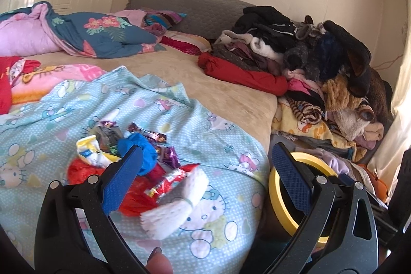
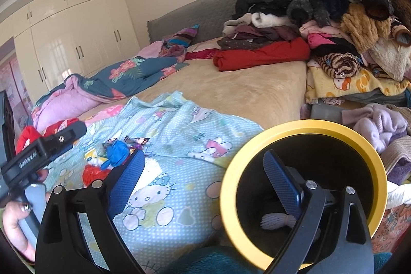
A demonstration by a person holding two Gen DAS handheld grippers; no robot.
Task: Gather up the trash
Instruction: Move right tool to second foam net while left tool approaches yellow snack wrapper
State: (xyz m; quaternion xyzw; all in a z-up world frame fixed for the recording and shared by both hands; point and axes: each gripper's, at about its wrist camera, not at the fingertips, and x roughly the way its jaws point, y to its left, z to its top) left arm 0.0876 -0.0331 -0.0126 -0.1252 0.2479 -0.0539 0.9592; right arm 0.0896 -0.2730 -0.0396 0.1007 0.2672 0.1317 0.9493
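Nearest in each wrist view are two black plastic arms ending in flat blue pads with a fine diamond-grid texture. The left gripper (image 1: 205, 171) has its jaws spread wide with nothing between the pads; a fingertip shows at the bottom edge below it. The right gripper (image 2: 203, 179) likewise stands wide apart and empty. Behind the right gripper's right-hand jaw is a round bin (image 2: 303, 130) with a smooth yellow rim and a dark inside; a white foam net sleeve (image 2: 277, 221) lies on its bottom. In the left view the same bin sits behind the right-hand jaw, off the edge of the bed. Around and just beyond the left gripper's left-hand jaw lies the trash pile (image 1: 138, 161) on a pale blue dotted sheet (image 1: 218, 140) printed with cartoon cats: a ribbed white foam net piece (image 1: 177, 204) between the jaws, crinkled red plastic, shiny purple and red wrappers, a crumpled blue scrap and a yellow-and-white packet. In the right view the pile lies beyond the left-hand jaw, with a hand (image 2: 15, 225) gripping the other device at far left. Farther off is a plush beige mattress cover (image 1: 205, 78), a puffy floral quilt (image 1: 108, 35), then a tall heap of fuzzy, knitted clothes (image 1: 321, 63) beyond the right-hand jaw, a grey quilted headboard and glossy cream wardrobe doors (image 2: 72, 43).
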